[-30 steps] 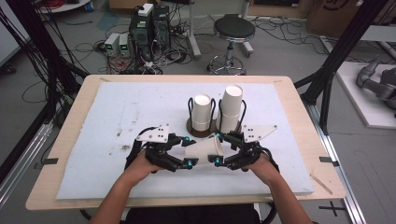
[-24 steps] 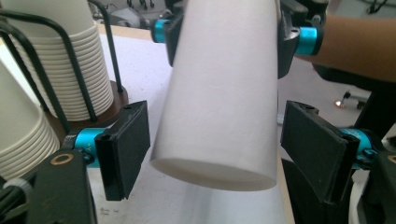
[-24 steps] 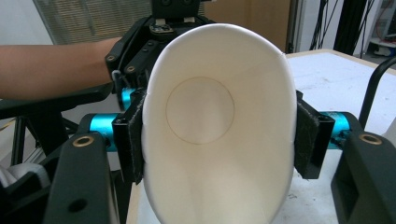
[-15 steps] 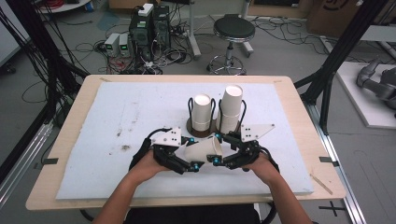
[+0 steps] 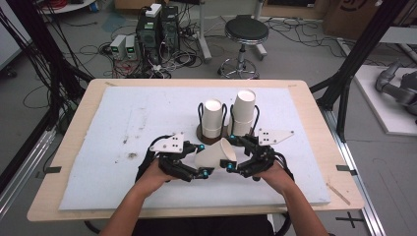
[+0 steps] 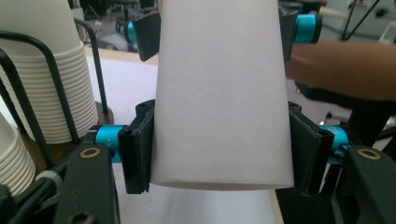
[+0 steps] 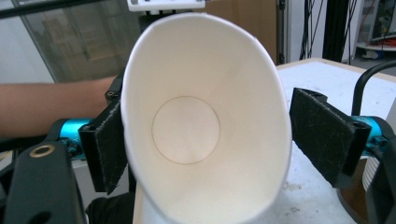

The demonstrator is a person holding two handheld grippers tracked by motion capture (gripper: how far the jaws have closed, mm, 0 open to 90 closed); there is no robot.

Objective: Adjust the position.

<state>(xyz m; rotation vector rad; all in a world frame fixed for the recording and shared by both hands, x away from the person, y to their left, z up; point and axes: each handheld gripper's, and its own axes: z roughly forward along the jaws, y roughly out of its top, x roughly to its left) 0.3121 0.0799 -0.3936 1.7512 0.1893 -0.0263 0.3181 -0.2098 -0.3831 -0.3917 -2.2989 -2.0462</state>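
Note:
A white paper cup [image 5: 214,155] lies on its side above the white mat, between both grippers. My left gripper [image 5: 202,160] is shut on its narrow base end. In the left gripper view both pads [image 6: 135,154] press the cup [image 6: 219,93], and the jaws have just been closing on it. My right gripper [image 5: 231,153] faces the cup's mouth [image 7: 196,126]. Its jaws have just been opening. One pad [image 7: 109,144] sits against the squashed rim while the other pad [image 7: 322,135] stands apart from it.
Two stacks of white cups [image 5: 213,118] [image 5: 243,110] stand in a black wire holder [image 5: 202,132] just behind the grippers. The mat [image 5: 123,123] has bare room to the left. Stands, cables and a stool sit on the floor beyond the table.
Both hands keep their places with the cup lying between the grippers. The left gripper's grey plate has edged slightly toward the cup.

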